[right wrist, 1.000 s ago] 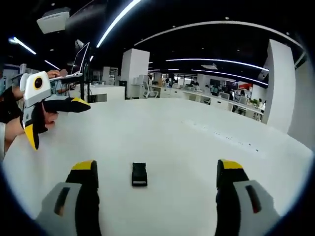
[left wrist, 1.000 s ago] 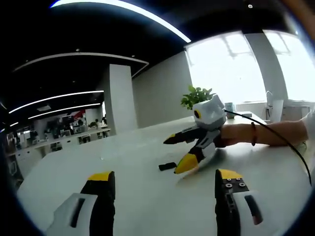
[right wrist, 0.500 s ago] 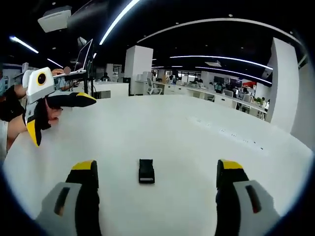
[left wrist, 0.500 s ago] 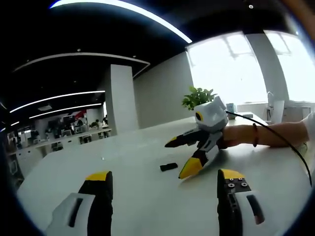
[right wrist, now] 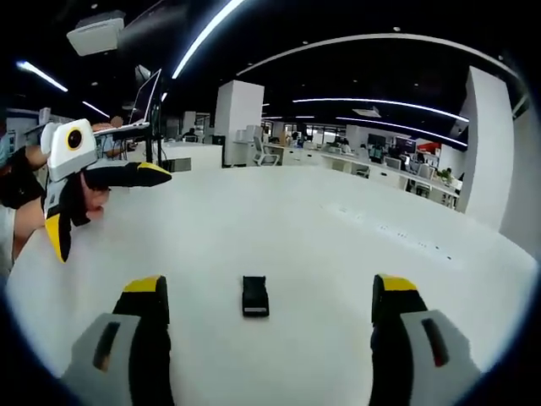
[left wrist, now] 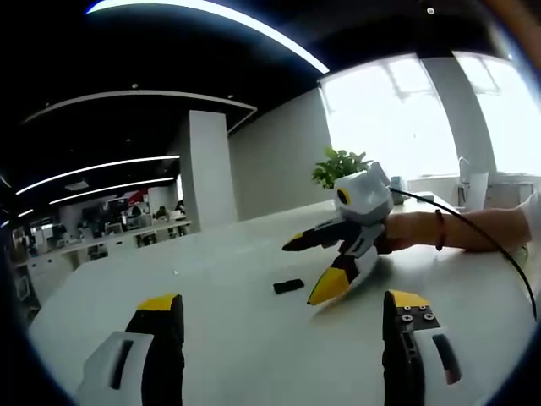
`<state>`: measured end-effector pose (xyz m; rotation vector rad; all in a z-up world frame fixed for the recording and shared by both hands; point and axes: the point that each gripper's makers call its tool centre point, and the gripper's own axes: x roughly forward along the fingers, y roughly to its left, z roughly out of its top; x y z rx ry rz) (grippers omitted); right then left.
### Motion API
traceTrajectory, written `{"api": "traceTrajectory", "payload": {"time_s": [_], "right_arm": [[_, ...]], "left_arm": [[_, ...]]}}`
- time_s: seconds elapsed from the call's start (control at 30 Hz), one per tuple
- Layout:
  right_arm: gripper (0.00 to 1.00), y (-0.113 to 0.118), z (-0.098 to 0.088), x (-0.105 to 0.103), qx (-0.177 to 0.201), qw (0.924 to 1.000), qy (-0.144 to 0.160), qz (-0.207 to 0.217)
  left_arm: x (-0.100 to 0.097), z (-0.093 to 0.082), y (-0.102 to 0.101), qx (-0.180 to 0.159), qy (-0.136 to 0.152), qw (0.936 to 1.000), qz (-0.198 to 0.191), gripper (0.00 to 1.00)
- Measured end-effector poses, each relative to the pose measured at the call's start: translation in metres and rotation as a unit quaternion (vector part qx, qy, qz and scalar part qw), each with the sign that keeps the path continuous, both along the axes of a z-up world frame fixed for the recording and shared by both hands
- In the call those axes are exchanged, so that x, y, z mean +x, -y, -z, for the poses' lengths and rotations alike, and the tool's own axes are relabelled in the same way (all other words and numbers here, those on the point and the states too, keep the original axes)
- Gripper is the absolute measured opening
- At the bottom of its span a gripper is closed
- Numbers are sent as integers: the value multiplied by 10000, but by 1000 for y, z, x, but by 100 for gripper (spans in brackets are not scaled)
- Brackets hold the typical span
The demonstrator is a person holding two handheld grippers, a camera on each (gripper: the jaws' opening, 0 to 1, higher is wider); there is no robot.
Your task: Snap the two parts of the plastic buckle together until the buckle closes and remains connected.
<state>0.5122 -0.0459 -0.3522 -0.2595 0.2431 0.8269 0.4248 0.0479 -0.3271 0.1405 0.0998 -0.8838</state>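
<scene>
I hold my right gripper [right wrist: 266, 315] over the white table [right wrist: 296, 220] with its jaws wide apart and nothing in them. The black buckle [right wrist: 255, 296] lies flat on the table, just ahead and between my two right jaws, not touching them. My left gripper [left wrist: 281, 328] is wide open and empty too. From that side I see the buckle [left wrist: 288, 286] further off, near the yellow tip of my right gripper [left wrist: 319, 266]. A green plant [left wrist: 338, 166] stands behind
</scene>
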Motion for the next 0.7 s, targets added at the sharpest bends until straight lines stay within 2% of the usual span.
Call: {"api": "traceTrajectory", "payload": {"time_s": [0.23,0.53,0.63,0.7], "right_arm": [[100,-1,-8,-5,180,9998,-17,83],[100,-1,-15,-14,34,10000,1,4],[100,-2,-19,-22,145,9999,1,67],[99,1,-31,-22,347,9990,163,233]], "left_arm": [[0,1,-1,13,-21,10000,-9,99],[1,-1,-3,-2,-22,10000,-28,99],[1,-2,-4,-26,-17,10000,-38,99],[2,-3,-4,-37,-33,10000,-56,99]]}}
